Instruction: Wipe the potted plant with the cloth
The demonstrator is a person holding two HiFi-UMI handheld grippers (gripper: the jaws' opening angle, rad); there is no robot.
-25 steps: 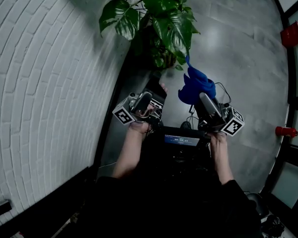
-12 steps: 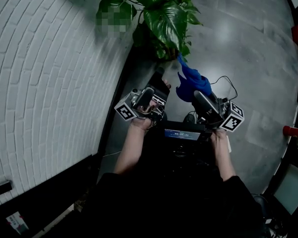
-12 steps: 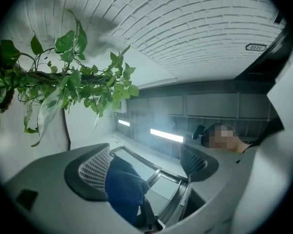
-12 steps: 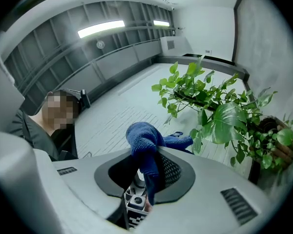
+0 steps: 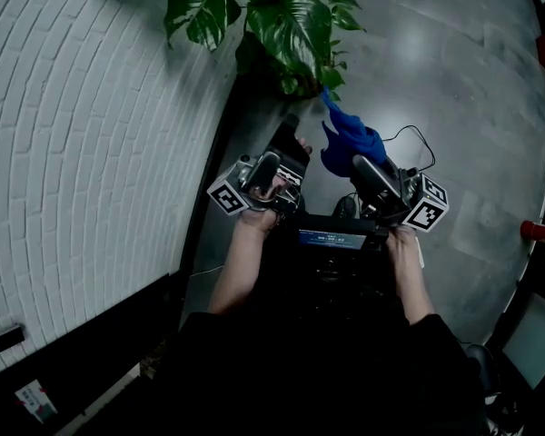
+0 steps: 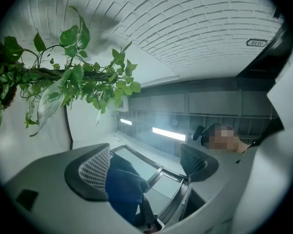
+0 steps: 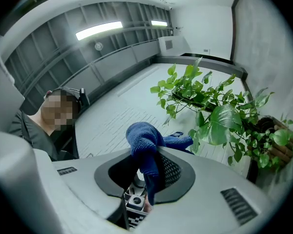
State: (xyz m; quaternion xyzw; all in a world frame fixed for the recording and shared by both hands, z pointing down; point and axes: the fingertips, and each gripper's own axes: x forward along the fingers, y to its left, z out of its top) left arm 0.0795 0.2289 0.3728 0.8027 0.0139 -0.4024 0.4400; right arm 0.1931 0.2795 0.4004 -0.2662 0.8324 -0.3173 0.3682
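The potted plant (image 5: 291, 25) with broad green leaves stands by the wall at the top of the head view. It also shows in the left gripper view as trailing stems (image 6: 63, 82), and the potted plant (image 7: 219, 116) is on the right of the right gripper view. My right gripper (image 5: 363, 166) (image 7: 151, 167) is shut on a bunched blue cloth (image 5: 348, 142) (image 7: 145, 139). The cloth's top corner reaches up to the lowest leaves. My left gripper (image 5: 289, 157) (image 6: 144, 167) stands open just left of it, below the plant. The cloth (image 6: 124, 189) shows beside its left pad, not gripped.
A white brick wall (image 5: 82, 107) runs along the left, with a dark baseboard (image 5: 209, 180) at its foot. Grey glossy floor (image 5: 454, 89) spreads to the right. A black cable (image 5: 409, 139) loops near the right gripper. A red object (image 5: 540, 232) sits at the far right edge.
Both grippers and the cloth have edged up and a little left toward the plant. The right gripper has kept its hold on the cloth, and the left has stayed open.
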